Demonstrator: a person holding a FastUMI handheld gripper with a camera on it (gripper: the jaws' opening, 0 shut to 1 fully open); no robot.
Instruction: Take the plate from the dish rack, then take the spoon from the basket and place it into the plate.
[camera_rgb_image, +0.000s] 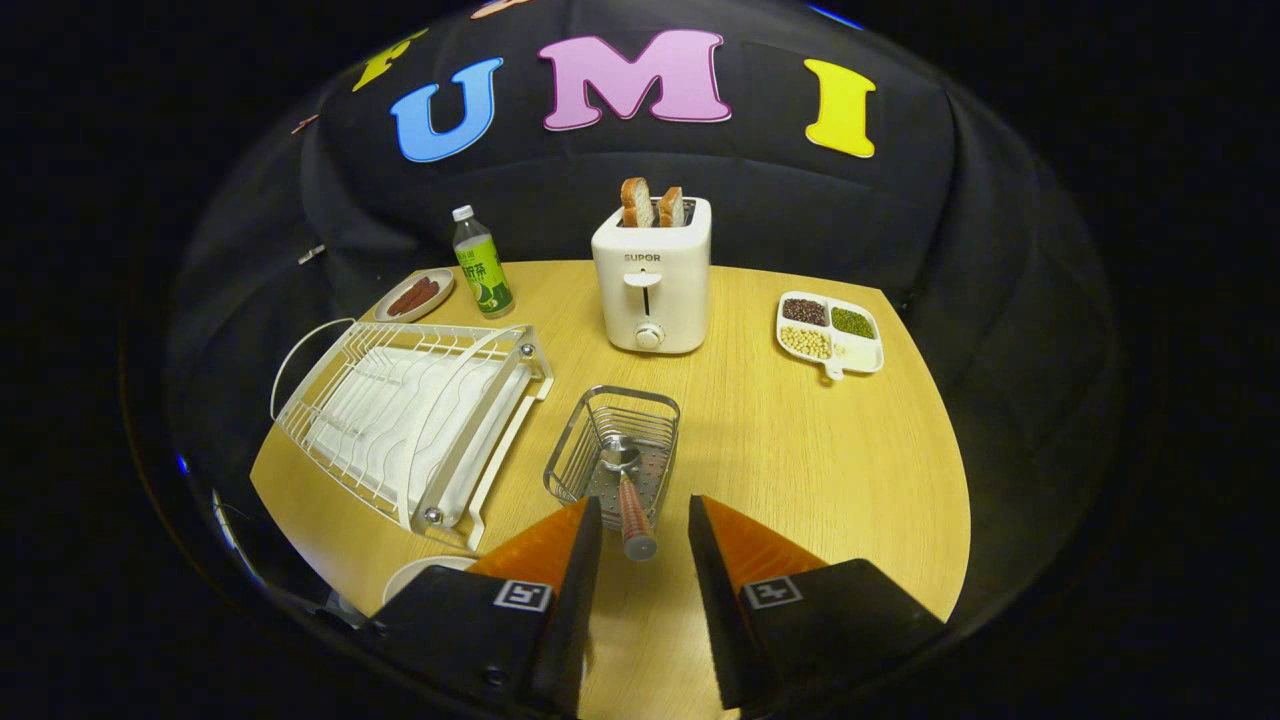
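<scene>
Between the fingers, 12 o'clock | spoon (627, 490) propped in basket (613, 443), handle nearest | gripper (645, 525) spread, empty | light, stiff, slippery bowl; grip handle | plate (425, 572) at 8 o'clock.

Plate (425, 572) mostly hidden behind the claw (645, 525), spoon (628, 488) handle's underside unseen.

The toaster (651, 283) at the far middle bears "SUPOR"; the bottle (482, 267) label cannot be read.
</scene>
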